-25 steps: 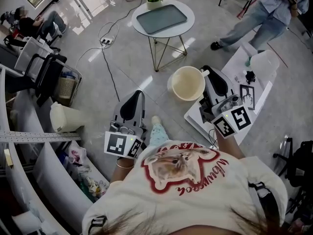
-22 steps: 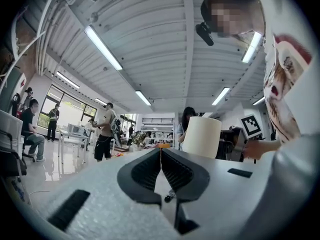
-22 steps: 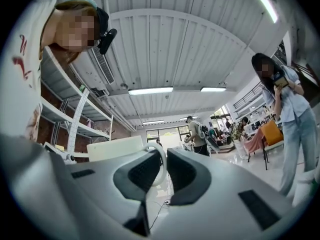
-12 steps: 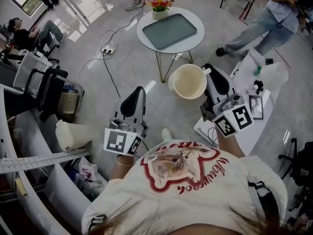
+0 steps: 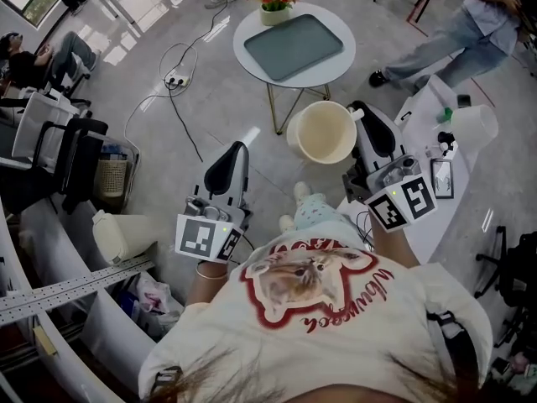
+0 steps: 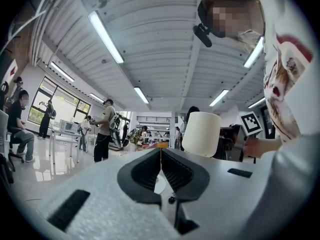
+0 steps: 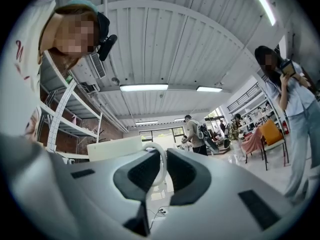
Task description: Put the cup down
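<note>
Only one piece of lettering: a line of red script (image 5: 342, 306) on the person's white T-shirt (image 5: 419, 309), curving under a red-edged cat print (image 5: 309, 282). It sits upside down in the head view and is too warped to read for sure. Marker cube (image 5: 204, 240) on the left hand-held gripper (image 5: 241, 148) carries black-and-white square patterns, no letters or digits. Same for the second marker cube (image 5: 403, 203) on the right hand-held gripper (image 5: 359, 110). No brand, number or sign readable anywhere else.
</note>
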Action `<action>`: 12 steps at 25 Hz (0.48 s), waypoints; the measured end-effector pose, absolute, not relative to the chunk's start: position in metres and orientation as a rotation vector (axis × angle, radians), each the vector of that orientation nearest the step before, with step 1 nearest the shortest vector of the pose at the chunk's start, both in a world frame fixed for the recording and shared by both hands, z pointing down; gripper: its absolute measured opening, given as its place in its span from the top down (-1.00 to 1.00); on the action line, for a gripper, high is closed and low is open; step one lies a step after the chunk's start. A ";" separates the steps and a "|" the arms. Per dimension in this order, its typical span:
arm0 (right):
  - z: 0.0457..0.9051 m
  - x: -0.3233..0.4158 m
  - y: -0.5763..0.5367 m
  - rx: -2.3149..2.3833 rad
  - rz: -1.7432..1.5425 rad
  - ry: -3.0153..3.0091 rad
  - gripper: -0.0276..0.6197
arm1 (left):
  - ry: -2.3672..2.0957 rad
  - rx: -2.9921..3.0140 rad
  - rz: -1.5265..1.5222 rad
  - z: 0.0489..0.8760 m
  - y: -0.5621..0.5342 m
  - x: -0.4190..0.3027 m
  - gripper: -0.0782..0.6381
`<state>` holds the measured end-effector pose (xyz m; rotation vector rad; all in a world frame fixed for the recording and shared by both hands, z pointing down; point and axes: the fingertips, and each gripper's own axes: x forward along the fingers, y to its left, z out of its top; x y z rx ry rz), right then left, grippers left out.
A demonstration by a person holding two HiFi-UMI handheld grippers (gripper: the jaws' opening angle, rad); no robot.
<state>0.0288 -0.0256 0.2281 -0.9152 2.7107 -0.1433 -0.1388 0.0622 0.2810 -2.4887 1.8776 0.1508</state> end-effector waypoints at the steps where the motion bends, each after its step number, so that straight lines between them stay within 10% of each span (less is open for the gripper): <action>1: 0.228 0.025 -0.028 -0.914 -0.144 2.711 0.80 | 1.874 -2.492 0.152 0.282 0.059 -0.141 0.73; 12: 0.224 -0.014 -0.082 -0.870 -0.139 2.715 0.80 | 1.888 -2.471 0.165 0.279 0.011 -0.174 0.73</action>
